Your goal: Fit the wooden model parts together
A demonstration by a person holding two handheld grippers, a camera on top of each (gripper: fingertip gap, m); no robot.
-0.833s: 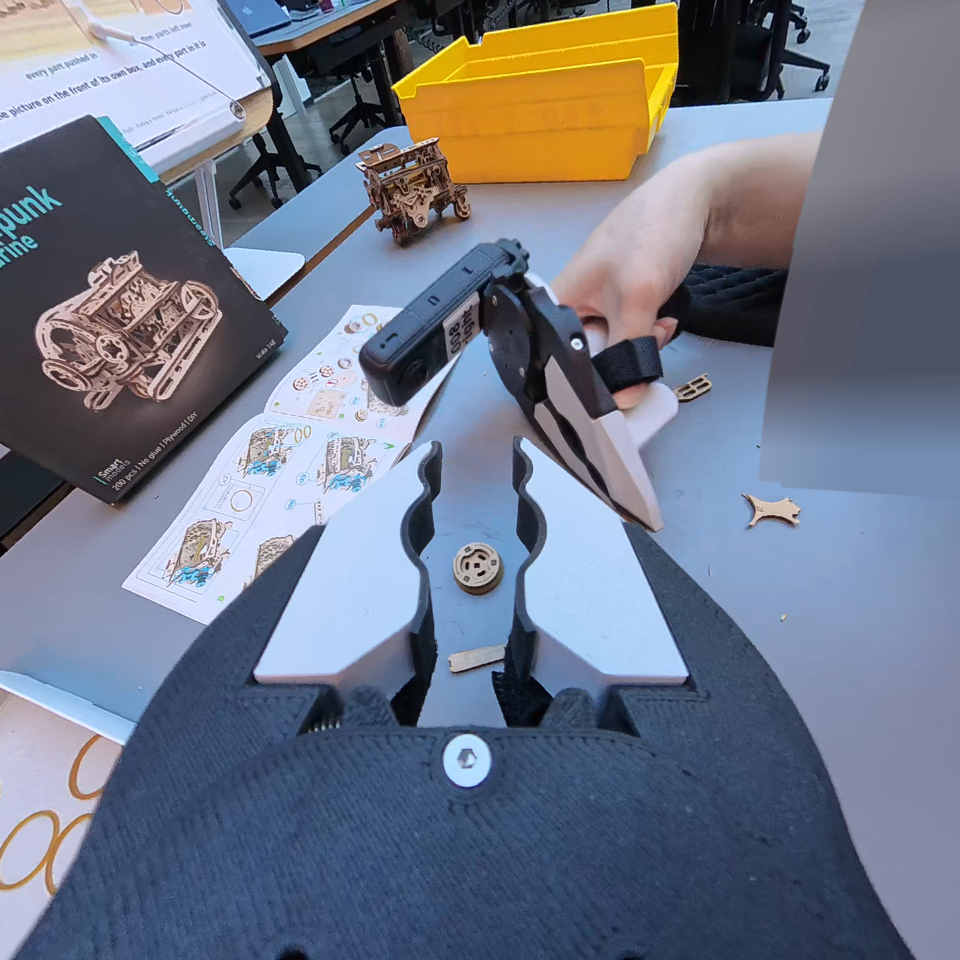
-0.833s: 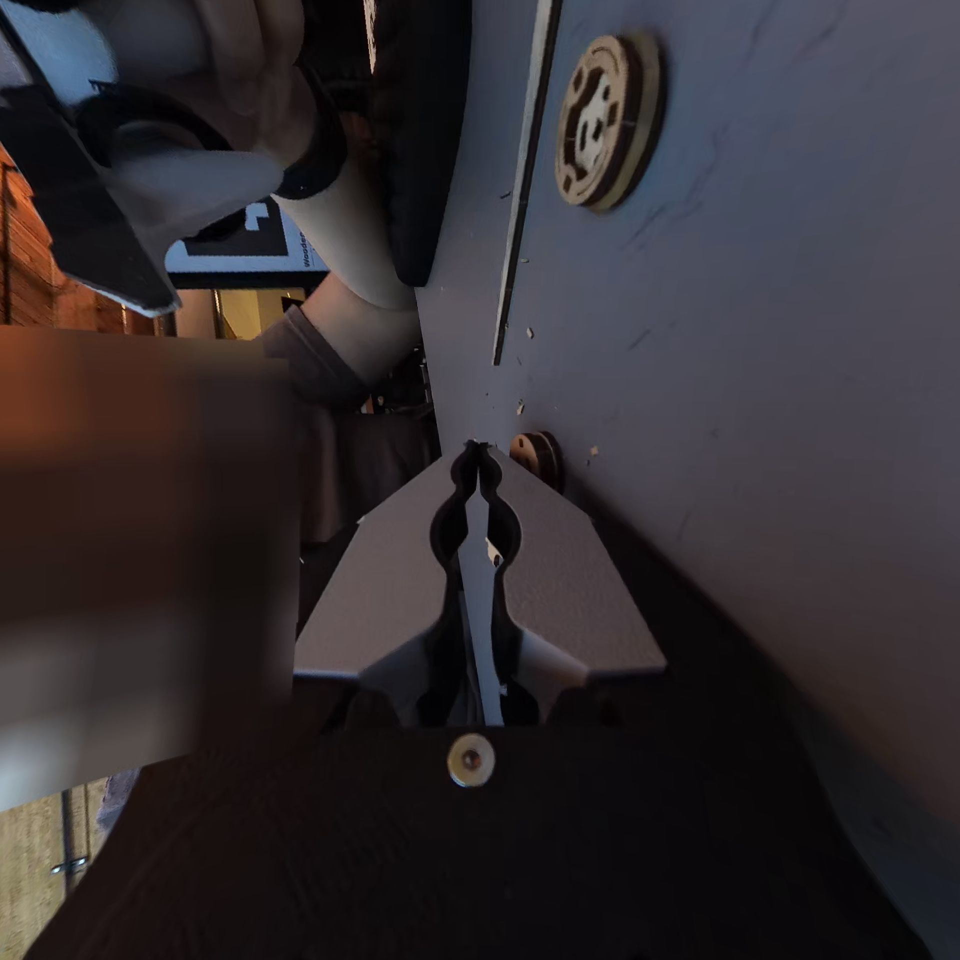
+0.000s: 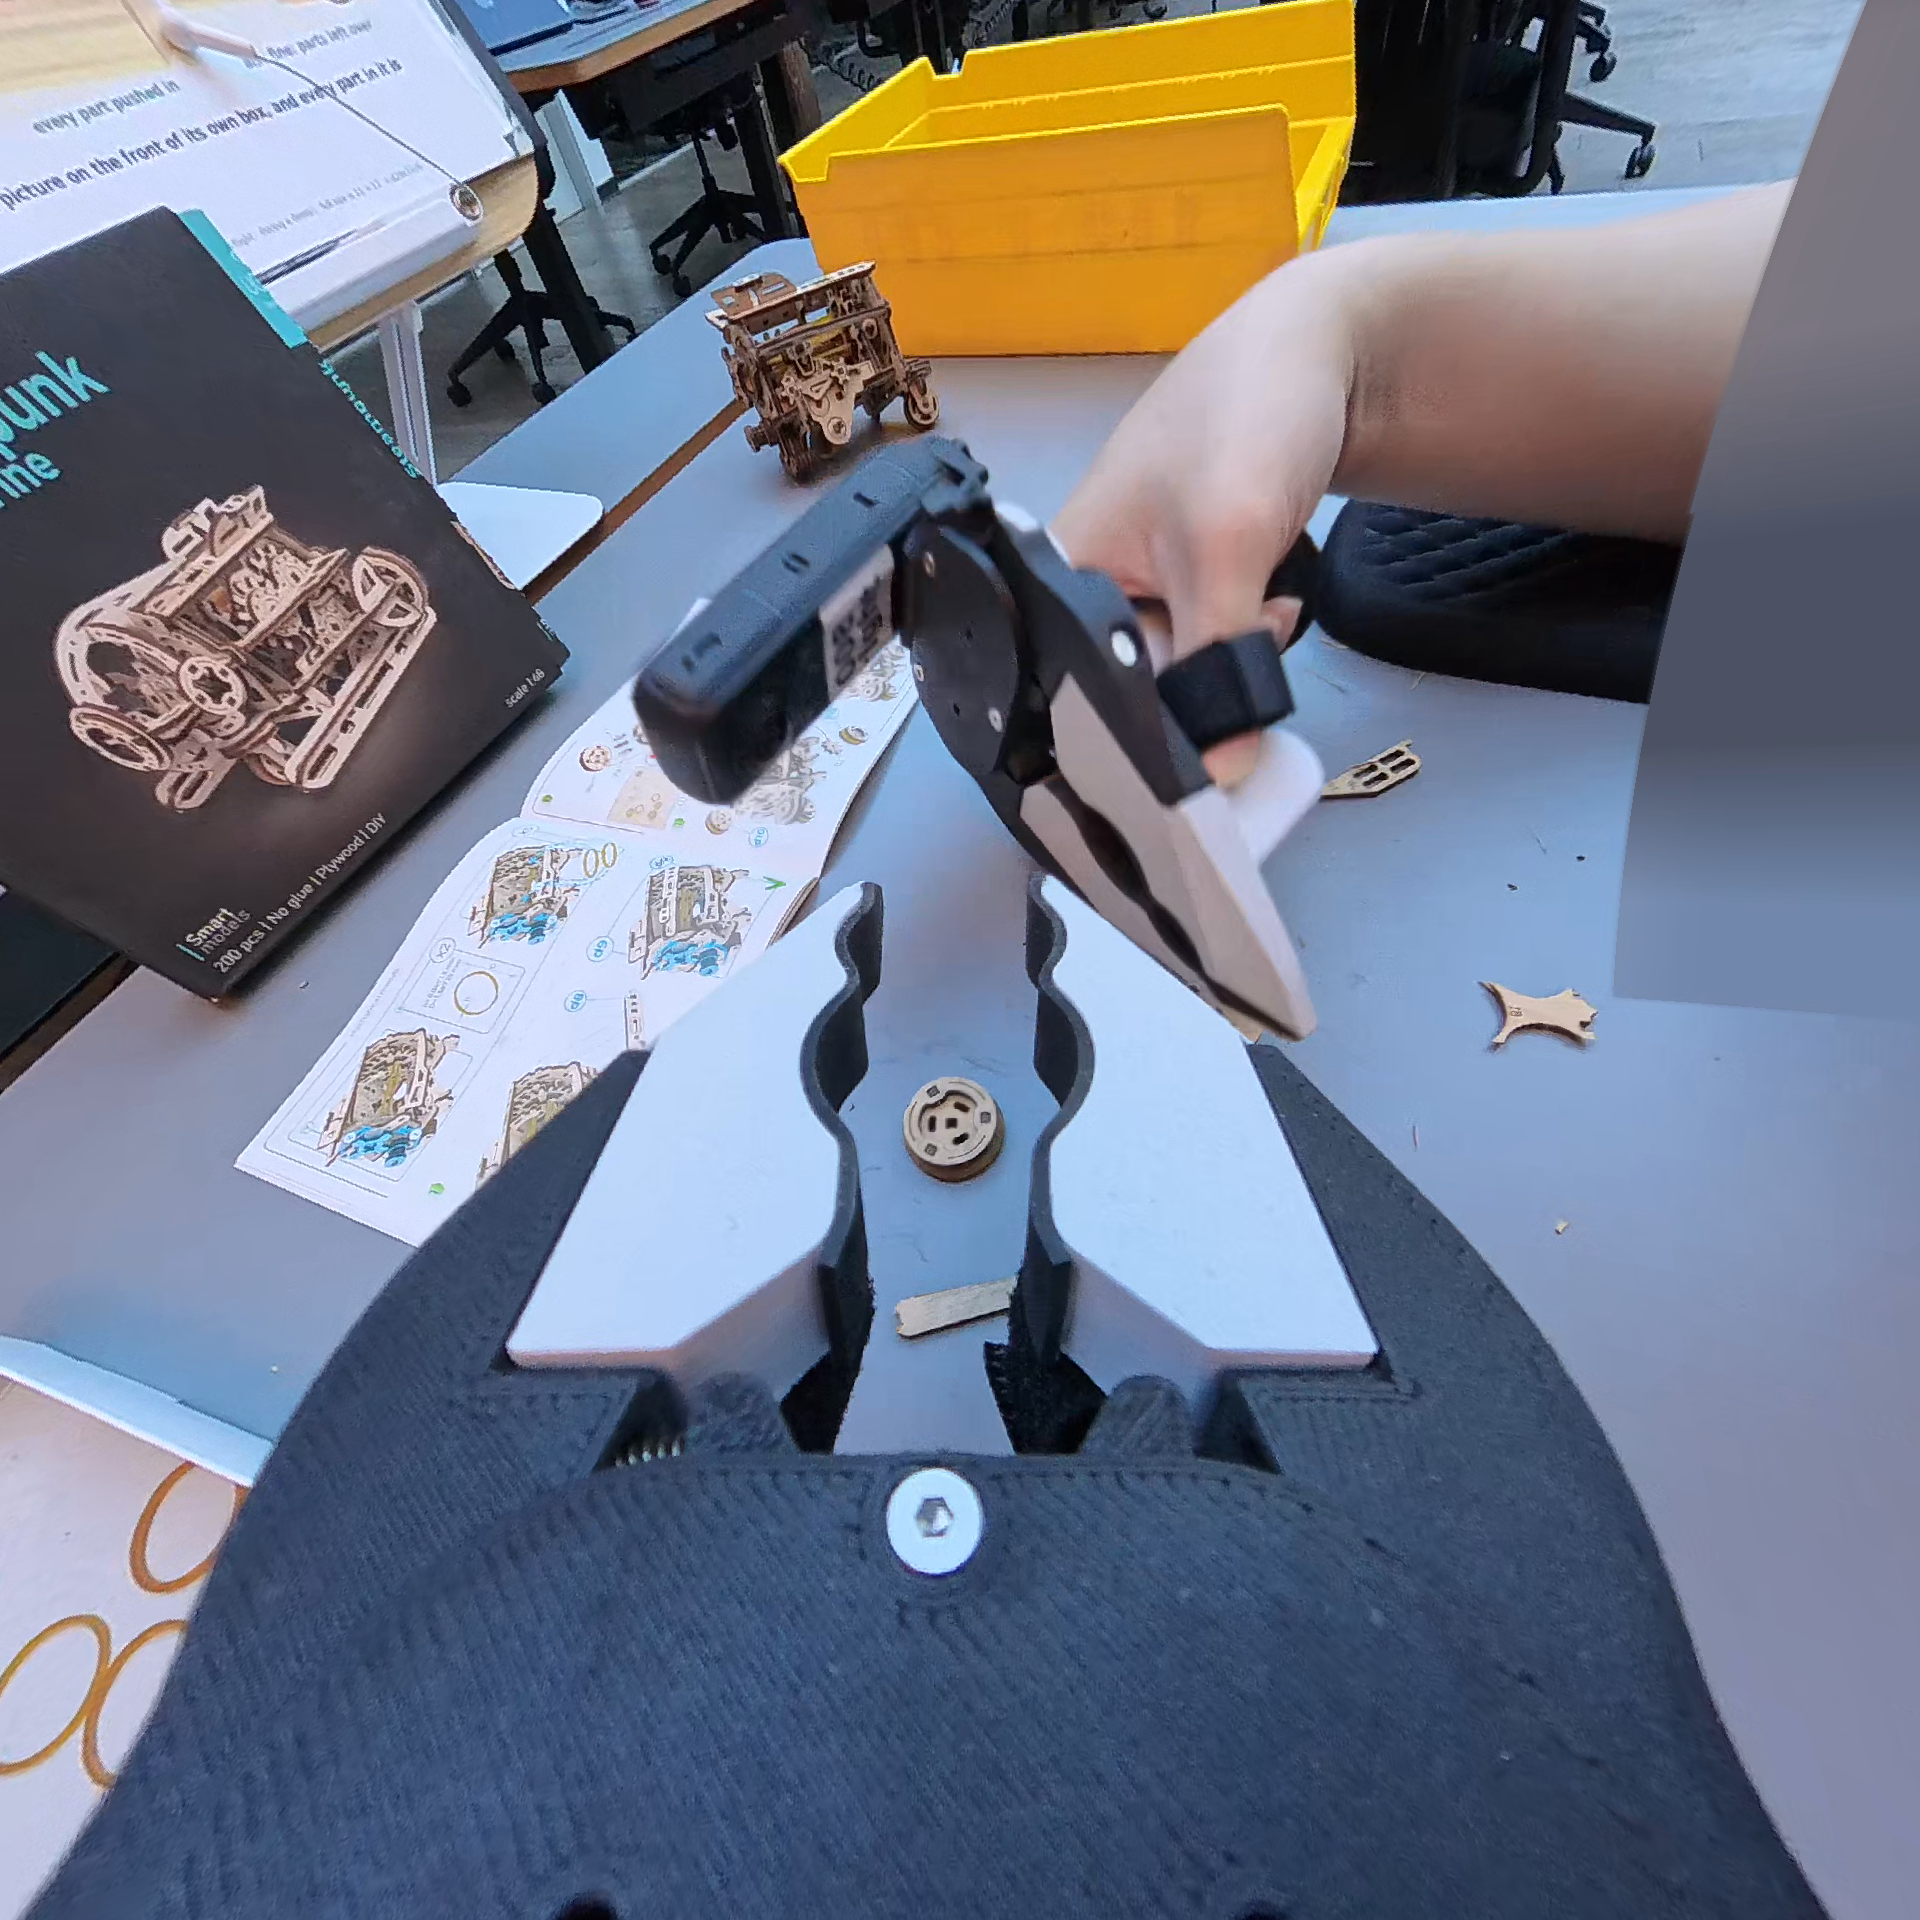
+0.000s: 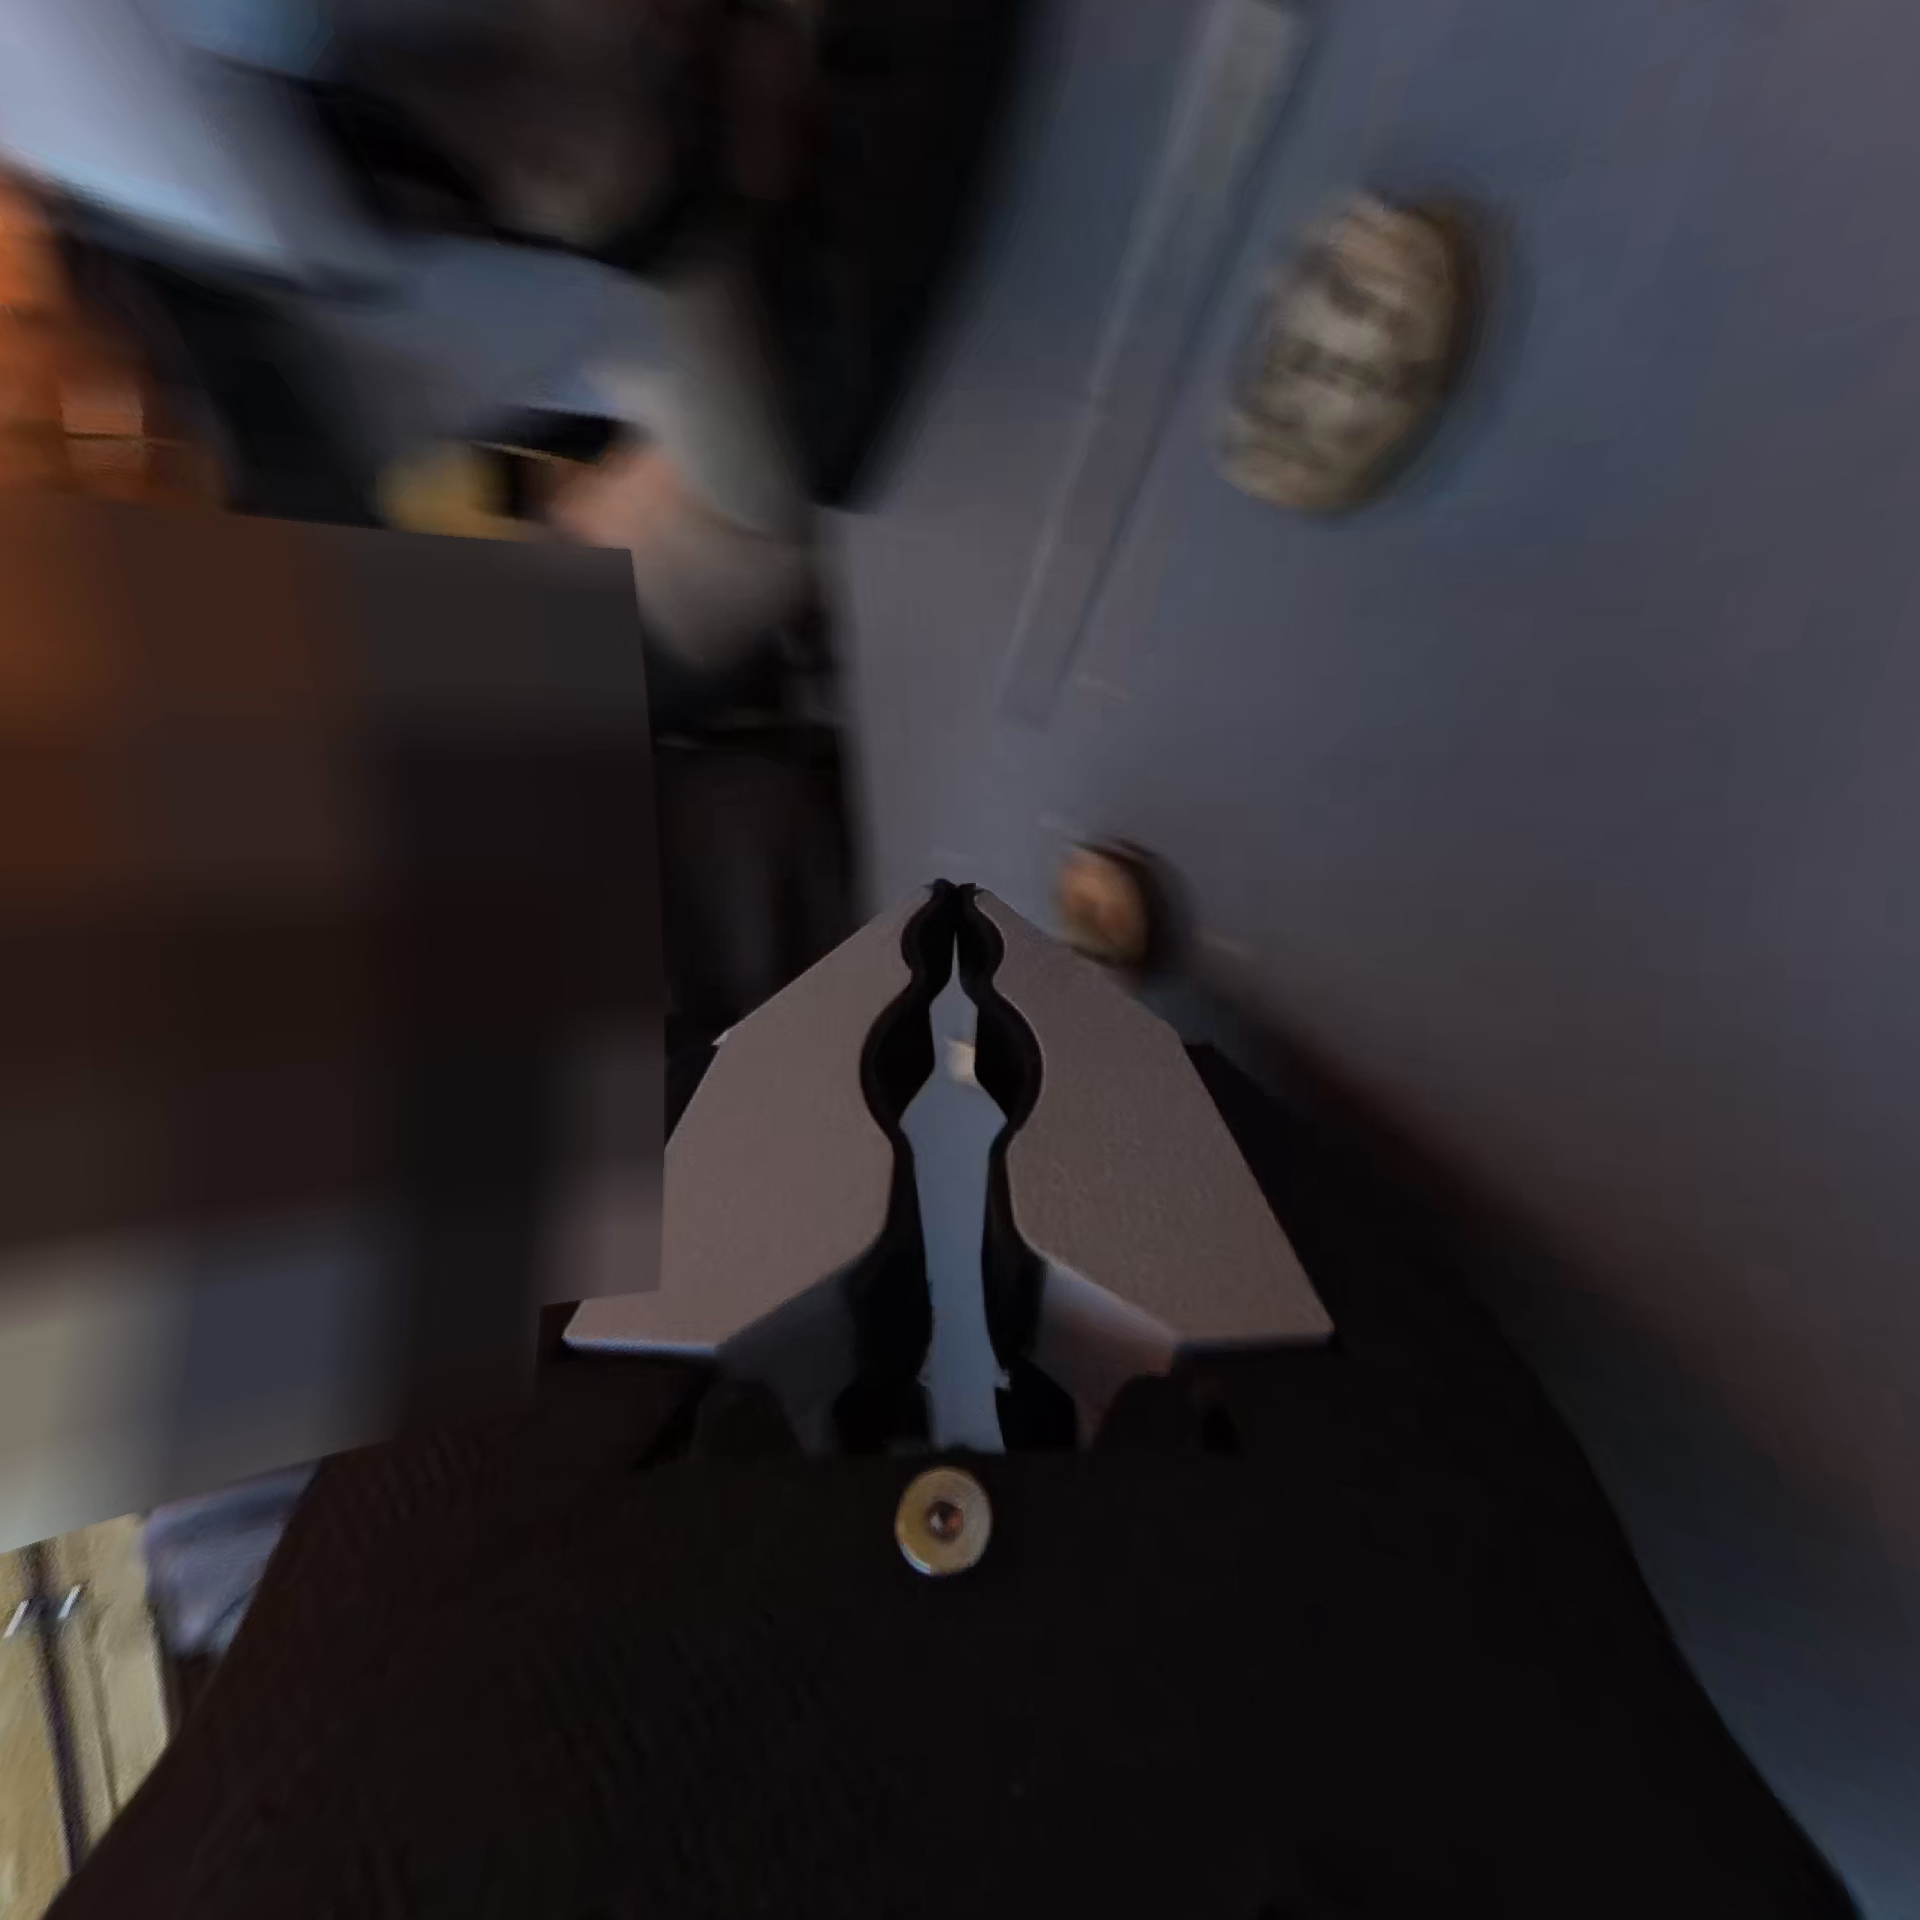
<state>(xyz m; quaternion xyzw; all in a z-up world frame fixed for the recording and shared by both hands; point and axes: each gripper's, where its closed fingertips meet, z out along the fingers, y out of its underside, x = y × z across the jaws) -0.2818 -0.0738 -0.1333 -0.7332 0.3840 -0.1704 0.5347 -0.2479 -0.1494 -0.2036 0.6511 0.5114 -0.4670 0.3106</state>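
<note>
The left tongs (image 3: pixel 951 977) hang wide open above the table (image 3: pixel 1558 1299), holding nothing, with the disc (image 3: pixel 953 1128) lying flat on the table between the two fingers and touching neither. A thin wooden strip (image 3: pixel 954 1306) lies nearer the tongs' base. The right tongs (image 3: pixel 1273 1023), held in a hand (image 3: pixel 1205 520), point down at the table just beside the disc; their tips are pressed together, and whether a small part is pinched there I cannot tell, since the right wrist view is smeared with motion. A small brown piece (image 4: pixel 1101 902) shows just beside those tips, too blurred to name.

The disc looks like thin laser-cut plywood: light, stiff, and likely brittle around its cut-out slots. I would take it by the rim, edge to edge, not press on the middle. Lying flat, it may slide before it lifts.

There is print on the black box (image 3: pixel 239 623), the leaflet (image 3: pixel 499 997) and a sign behind, plus a code sticker on the right tool. A built model (image 3: pixel 821 374) stands before a yellow bin (image 3: pixel 1070 187).
</note>
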